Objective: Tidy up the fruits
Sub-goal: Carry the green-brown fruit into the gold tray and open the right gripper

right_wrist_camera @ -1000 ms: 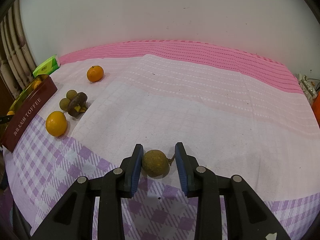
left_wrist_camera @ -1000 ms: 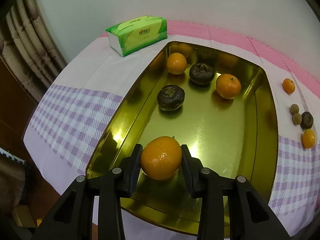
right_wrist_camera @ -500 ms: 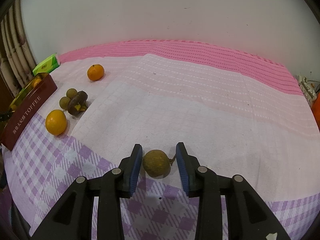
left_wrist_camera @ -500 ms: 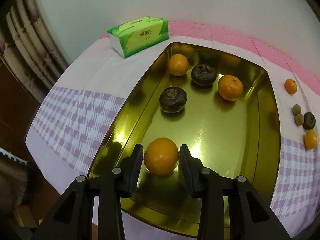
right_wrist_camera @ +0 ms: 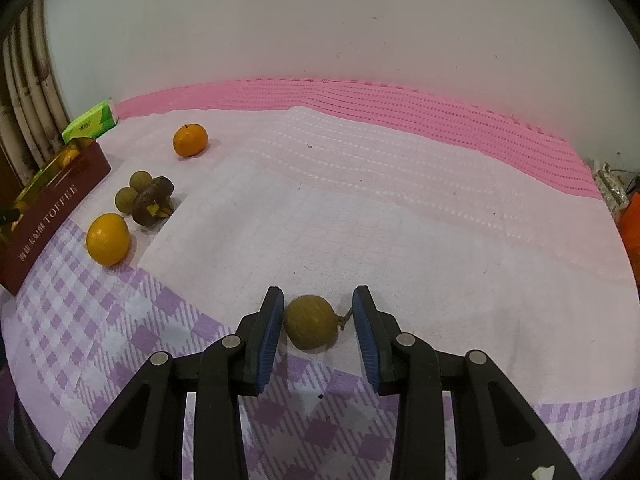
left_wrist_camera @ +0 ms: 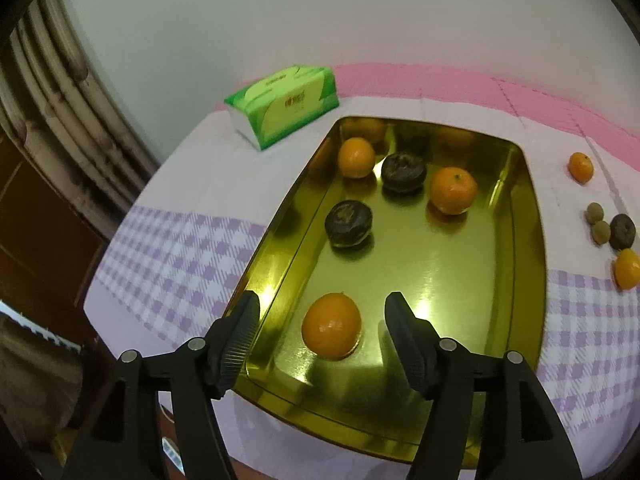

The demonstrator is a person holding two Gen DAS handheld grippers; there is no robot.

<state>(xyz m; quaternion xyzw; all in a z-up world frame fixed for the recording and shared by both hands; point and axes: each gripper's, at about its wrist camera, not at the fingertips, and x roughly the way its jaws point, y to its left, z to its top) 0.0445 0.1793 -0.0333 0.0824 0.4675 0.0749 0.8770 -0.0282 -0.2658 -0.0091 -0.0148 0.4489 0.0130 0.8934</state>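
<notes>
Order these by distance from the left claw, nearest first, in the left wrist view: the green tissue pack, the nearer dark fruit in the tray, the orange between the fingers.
1. Orange, between the opening claw fingers.
2. Dark fruit, mid-tray.
3. Tissue pack, beyond the tray, far left.

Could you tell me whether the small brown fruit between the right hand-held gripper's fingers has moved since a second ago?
No. The small brown fruit lies at the same edge of the purple checks on the tablecloth.
</notes>
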